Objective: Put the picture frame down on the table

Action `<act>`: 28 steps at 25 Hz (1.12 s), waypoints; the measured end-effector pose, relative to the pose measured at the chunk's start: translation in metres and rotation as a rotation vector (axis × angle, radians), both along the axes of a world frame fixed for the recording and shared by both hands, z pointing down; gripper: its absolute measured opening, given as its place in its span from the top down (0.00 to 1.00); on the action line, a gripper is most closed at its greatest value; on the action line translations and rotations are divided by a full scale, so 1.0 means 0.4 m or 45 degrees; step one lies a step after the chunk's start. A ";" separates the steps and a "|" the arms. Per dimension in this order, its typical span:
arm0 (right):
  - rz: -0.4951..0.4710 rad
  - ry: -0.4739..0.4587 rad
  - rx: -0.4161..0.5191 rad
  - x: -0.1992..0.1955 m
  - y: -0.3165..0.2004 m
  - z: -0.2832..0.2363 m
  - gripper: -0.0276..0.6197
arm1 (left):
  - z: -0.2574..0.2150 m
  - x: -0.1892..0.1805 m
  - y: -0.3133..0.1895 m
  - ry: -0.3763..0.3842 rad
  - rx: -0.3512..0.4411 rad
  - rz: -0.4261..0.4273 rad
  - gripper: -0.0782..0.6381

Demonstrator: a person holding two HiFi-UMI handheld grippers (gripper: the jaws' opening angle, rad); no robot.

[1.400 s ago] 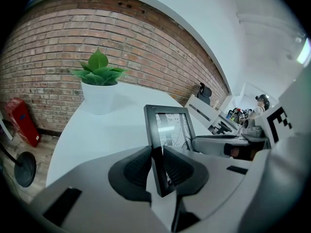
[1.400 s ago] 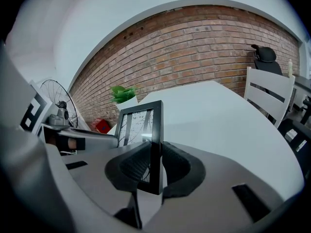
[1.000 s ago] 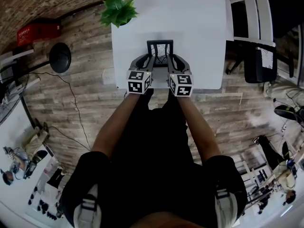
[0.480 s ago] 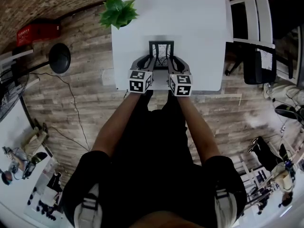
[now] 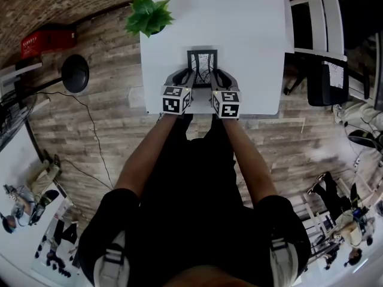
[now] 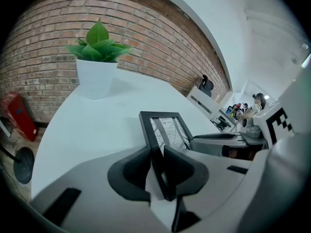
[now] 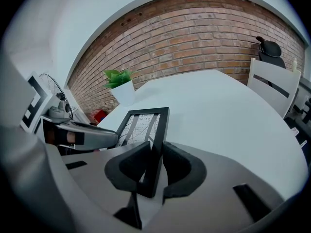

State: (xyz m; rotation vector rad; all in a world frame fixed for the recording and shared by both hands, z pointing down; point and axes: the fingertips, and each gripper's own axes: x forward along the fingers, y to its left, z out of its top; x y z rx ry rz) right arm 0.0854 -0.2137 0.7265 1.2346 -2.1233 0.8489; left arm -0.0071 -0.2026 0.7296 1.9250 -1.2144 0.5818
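**Head view.** The frame (image 5: 202, 64) is held over the near half of the table (image 5: 251, 34). Its left edge is taken by the left hand-held gripper (image 5: 190, 73) and its right edge by the right hand-held gripper (image 5: 215, 73). Compared with a second ago, more of its light face is shown, while both grippers are hardly shifted. From this, the setting-down is judged to be near its end. A plant (image 5: 148, 14) is stood at the far left corner, well apart from the frame. A chair (image 5: 314, 23) is set beyond the table's right edge. Nothing is seen in the way.

**Left gripper view.** The jaws are closed on the frame's left edge, with a pad pressed on each side. The frame is stood at a tilt rather than laid flat. Its lower edge is hidden behind the jaws, so contact with the table cannot be told.

**Right gripper view.** The frame's right edge is held between the jaws, which have just been opening. The pads are seen against it on both sides with no clear gap. The grip is therefore judged loosened but not let go, and the frame must be resting on the table before release is finished.
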 end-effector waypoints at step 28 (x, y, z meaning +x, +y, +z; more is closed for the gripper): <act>0.019 0.007 -0.019 0.004 -0.008 0.022 0.81 | 0.027 -0.006 -0.004 0.053 -0.052 0.056 0.73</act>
